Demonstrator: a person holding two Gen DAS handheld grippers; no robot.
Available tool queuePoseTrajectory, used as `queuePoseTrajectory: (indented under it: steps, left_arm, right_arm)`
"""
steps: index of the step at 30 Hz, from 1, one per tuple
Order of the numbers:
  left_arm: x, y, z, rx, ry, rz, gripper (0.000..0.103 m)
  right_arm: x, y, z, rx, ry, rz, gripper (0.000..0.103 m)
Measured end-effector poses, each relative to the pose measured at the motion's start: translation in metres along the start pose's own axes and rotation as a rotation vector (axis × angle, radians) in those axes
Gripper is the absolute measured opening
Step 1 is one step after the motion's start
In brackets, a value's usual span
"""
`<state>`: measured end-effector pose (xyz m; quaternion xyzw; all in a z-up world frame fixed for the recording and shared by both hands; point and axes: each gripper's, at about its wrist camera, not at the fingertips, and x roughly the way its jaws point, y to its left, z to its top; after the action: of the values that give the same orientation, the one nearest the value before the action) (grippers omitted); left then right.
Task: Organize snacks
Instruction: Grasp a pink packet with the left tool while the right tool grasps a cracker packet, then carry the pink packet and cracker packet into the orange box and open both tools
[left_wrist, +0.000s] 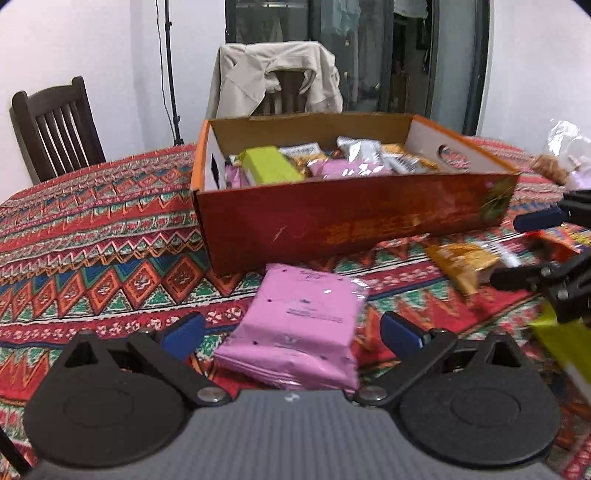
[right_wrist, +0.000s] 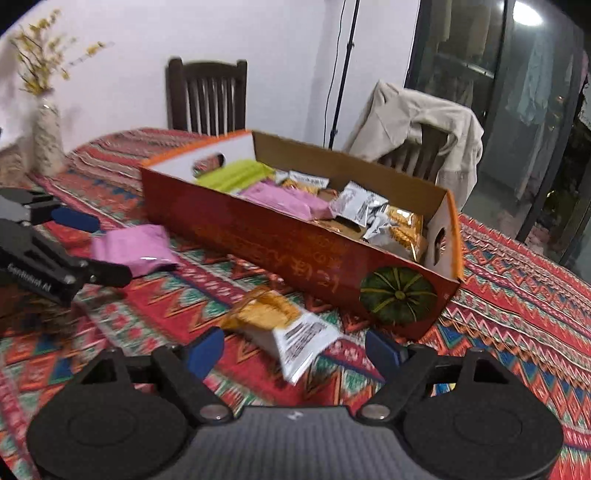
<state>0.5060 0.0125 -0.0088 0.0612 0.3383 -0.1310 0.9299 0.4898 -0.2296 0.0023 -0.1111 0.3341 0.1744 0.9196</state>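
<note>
Between left gripper (left_wrist: 291, 328) fingers: pink packet (left_wrist: 295, 325)

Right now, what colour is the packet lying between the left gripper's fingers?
Pink; the pink packet shows best in the left wrist view.

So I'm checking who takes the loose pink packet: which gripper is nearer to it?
Left. The left gripper has the pink packet between its open fingers, not gripped. The right gripper is farther right, straddling the gold snack packet.
</note>
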Motion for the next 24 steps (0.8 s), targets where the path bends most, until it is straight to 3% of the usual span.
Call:
queuePoseTrajectory:
  steps: [7, 8, 10, 12, 15, 16, 19, 24]
  left_arm:
    - [0.005, 0.009, 0.0, -0.045, -0.02, -0.028, 0.1]
    - [0.005, 0.008, 0.0, -0.04, -0.023, -0.022, 0.096]
    - [0.002, 0.005, 0.0, -0.025, -0.037, -0.021, 0.076]
    - [0.001, 0.003, -0.001, -0.01, -0.049, -0.021, 0.063]
    - [-0.002, -0.001, -0.003, 0.009, -0.049, -0.003, 0.062]
    - [-0.004, -0.003, -0.004, 0.012, -0.046, 0.005, 0.062]
    - [-0.017, -0.01, -0.007, 0.03, -0.017, 0.035, 0.062]
    - [-0.063, -0.019, -0.024, -0.005, -0.044, 0.026, 0.062]
  right_arm:
    - [0.043, -0.007, 0.016, -0.004, 0.063, 0.031, 0.083]
    - [0.046, -0.008, 0.018, 0.003, 0.065, 0.046, 0.083]
    - [0.05, -0.008, 0.019, 0.021, 0.063, 0.066, 0.082]
    - [0.053, -0.006, 0.019, 0.035, 0.051, 0.093, 0.076]
    - [0.051, -0.004, 0.019, 0.053, 0.045, 0.148, 0.057]
    - [0.05, -0.001, 0.02, 0.043, 0.047, 0.157, 0.046]
    - [0.043, 0.011, 0.02, -0.003, 0.058, 0.145, 0.039]
    - [0.02, 0.025, 0.007, -0.048, 0.059, 0.132, 0.038]
